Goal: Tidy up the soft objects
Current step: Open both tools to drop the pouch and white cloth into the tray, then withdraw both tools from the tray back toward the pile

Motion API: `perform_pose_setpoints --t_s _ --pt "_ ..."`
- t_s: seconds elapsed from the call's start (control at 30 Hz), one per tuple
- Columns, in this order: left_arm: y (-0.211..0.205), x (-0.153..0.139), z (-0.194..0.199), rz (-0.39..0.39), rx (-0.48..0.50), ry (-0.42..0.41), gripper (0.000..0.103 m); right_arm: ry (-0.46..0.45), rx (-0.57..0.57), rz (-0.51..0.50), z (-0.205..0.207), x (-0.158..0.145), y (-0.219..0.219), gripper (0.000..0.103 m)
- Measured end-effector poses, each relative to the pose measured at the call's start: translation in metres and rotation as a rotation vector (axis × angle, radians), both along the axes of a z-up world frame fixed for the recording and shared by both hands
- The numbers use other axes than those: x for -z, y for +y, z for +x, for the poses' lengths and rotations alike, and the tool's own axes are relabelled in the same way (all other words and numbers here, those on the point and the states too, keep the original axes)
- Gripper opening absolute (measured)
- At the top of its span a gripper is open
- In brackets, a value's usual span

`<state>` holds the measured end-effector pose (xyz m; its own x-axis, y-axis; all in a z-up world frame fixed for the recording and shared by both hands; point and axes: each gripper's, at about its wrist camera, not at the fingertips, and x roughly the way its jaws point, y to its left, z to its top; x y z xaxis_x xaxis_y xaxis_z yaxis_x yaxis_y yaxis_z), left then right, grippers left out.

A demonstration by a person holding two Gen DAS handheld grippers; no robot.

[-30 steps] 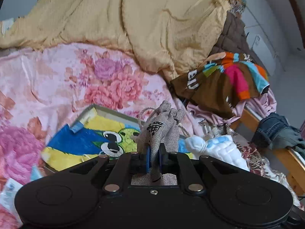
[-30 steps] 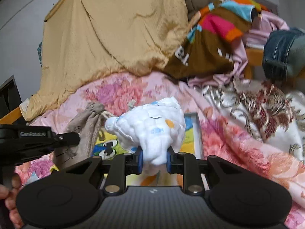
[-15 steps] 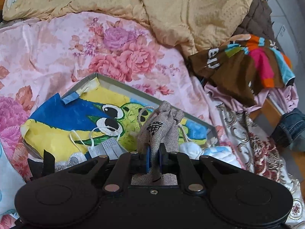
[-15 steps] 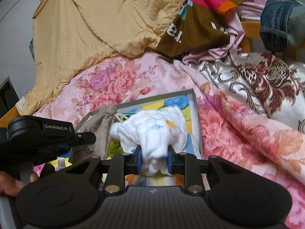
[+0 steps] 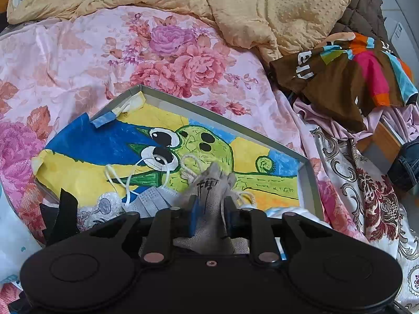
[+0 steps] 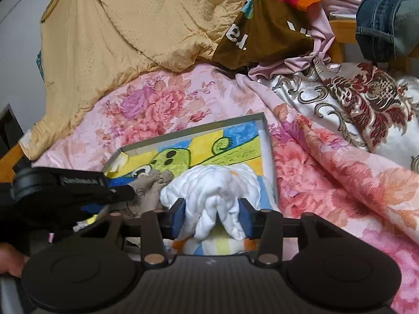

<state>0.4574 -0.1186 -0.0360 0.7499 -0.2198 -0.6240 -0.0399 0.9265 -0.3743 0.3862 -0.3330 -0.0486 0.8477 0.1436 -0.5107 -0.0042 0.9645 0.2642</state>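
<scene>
Both grippers have come down over the last second, and the two soft things they carried now sit low inside the shallow box (image 5: 310, 183) rather than above it. The grey drawstring pouch (image 5: 212, 191) lies between the fingers of the left gripper (image 5: 210, 216), whose jaws have parted since half a second ago; whether they still pinch the cloth I cannot tell. The white bundled cloth (image 6: 217, 191) sits between the fingers of the right gripper (image 6: 212, 216), which are likewise wider apart, the cloth puffing out in the gap and seemingly resting on the box's cartoon lining. A face mask (image 5: 152, 198) lies just left of the left fingers. Beyond the fingertips spread the pink floral sheet (image 5: 170, 52) and yellow blanket (image 5: 262, 5). I judge both items delivered and release under way.
</scene>
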Motion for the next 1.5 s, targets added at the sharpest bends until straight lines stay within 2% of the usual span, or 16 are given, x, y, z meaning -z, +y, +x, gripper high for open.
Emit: perform_pose_setpoints --t_s 0.07,0.13,0.3,0.4,0.5,0.63,0.7,0.9,1.1,1.3,1.5 --pt "0.002 -0.001 -0.001 -0.015 0.0 0.0 0.024 0.001 -0.002 0.005 0.0 0.0 0.0 0.056" --pt "0.003 -0.003 -0.003 -0.02 0.002 -0.003 0.03 0.001 -0.004 0.015 -0.001 0.0 -0.001 0.061" --pt "0.005 -0.01 -0.011 -0.01 0.014 -0.031 0.046 -0.017 -0.004 0.012 -0.005 -0.005 0.0 0.075" --pt "0.008 -0.017 -0.019 0.005 0.02 -0.054 0.059 -0.039 -0.001 0.006 -0.01 -0.011 0.001 0.082" --pt "0.012 -0.026 -0.029 0.03 0.023 -0.085 0.068 -0.065 -0.001 0.008 -0.017 -0.02 0.002 0.087" --pt "0.02 -0.039 -0.044 0.057 0.022 -0.116 0.075 -0.108 -0.003 0.008 -0.028 -0.036 0.002 0.093" --pt "0.026 -0.047 -0.053 0.075 0.019 -0.133 0.082 -0.133 -0.001 0.005 -0.036 -0.044 0.004 0.097" --pt "0.04 -0.069 -0.087 0.127 0.021 -0.19 0.096 -0.191 -0.012 -0.042 -0.06 -0.067 0.018 0.099" --pt "0.055 -0.092 -0.125 0.179 0.028 -0.251 0.102 -0.247 -0.029 -0.063 -0.09 -0.084 0.031 0.103" --pt "0.068 -0.104 -0.165 0.203 0.031 -0.288 0.102 -0.284 -0.04 -0.092 -0.122 -0.096 0.043 0.103" --pt "0.086 -0.1 -0.206 0.158 0.042 -0.311 0.102 -0.337 -0.052 -0.158 -0.159 -0.104 0.061 0.103"
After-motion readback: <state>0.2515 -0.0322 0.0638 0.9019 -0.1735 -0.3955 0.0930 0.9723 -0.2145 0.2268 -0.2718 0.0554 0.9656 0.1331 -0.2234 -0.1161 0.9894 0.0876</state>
